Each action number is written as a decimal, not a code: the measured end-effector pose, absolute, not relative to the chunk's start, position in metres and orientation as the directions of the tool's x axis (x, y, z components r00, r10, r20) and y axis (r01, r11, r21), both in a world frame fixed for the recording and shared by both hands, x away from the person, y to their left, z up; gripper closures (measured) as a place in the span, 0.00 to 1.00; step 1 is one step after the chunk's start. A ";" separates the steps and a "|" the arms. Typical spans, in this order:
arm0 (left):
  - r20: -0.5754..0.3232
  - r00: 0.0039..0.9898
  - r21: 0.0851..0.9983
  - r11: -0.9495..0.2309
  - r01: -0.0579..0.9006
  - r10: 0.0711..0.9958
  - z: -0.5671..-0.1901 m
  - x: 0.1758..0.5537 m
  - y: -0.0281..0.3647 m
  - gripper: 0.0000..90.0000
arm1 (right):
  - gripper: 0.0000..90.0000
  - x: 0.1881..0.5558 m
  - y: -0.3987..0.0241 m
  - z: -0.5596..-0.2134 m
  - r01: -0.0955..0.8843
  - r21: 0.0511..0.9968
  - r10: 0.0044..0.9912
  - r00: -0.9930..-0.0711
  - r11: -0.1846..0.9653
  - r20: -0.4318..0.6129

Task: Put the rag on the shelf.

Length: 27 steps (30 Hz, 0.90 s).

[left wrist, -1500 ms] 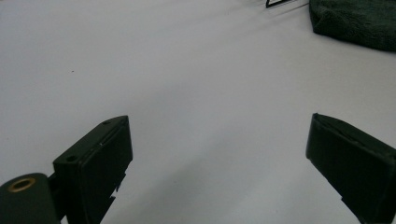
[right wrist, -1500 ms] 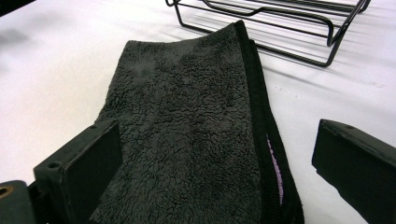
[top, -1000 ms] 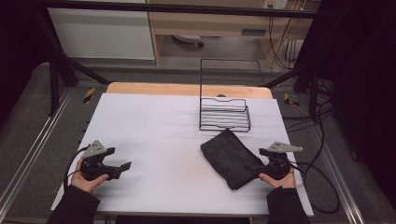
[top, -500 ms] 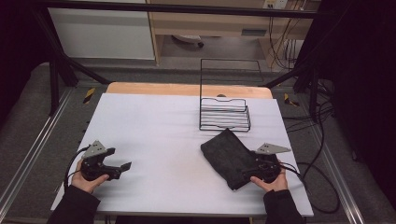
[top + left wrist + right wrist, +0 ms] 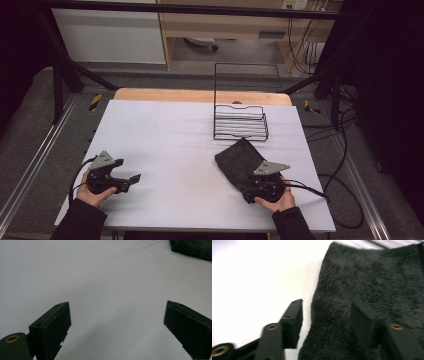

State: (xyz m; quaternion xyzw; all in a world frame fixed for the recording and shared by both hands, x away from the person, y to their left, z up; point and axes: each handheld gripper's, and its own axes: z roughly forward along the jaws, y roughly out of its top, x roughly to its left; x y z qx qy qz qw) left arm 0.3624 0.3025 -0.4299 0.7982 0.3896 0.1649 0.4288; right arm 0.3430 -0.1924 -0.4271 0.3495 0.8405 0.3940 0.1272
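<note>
**Jaws closing around the dark cloth's near edge**

Cloth [image 5: 239,161] lies on the right half of the worktop [image 5: 170,135] in the high view, a dark fuzzy piece set askew, its far corner just short of the black wire rack [image 5: 240,122] that stands toward the far edge. My right gripper [image 5: 260,187] sits over the cloth's near end, close to the worktop's near right corner, my hand wrapped around it from below and its cable trailing off to the right. My left gripper [image 5: 131,179] rests near the near left corner, well apart from the cloth, pointing toward the middle of the worktop.

Looking along my left gripper [image 5: 117,320], I see both jaws spread wide over bare white surface with nothing between them. A corner of the cloth [image 5: 192,248] shows far off at the upper right.

Looking along my right gripper [image 5: 325,317], the cloth [image 5: 372,282] covers most of the right side, its left edge running down between my jaws. These jaws have just been closing and now stand about half shut, one on the bare worktop just beside the cloth's edge, the other lying over the pile. A fold of cloth sits between them, but I see a gap at the left jaw, so they are not pinching it yet.
</note>
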 end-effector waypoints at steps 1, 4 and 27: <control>-0.070 0.641 0.812 -0.329 0.481 0.764 -0.430 0.362 0.302 0.08 | 0.57 0.342 -0.188 -0.430 0.494 0.736 0.682 -0.729 0.463 0.061; -0.070 0.640 0.811 -0.330 0.483 0.765 -0.430 0.363 0.302 0.08 | 0.61 0.341 -0.186 -0.432 0.496 0.720 0.673 -0.737 0.485 0.055; -0.069 0.642 0.799 -0.343 0.493 0.764 -0.431 0.363 0.301 0.10 | 0.92 0.341 -0.181 -0.439 0.477 0.671 0.663 -0.748 0.568 -0.029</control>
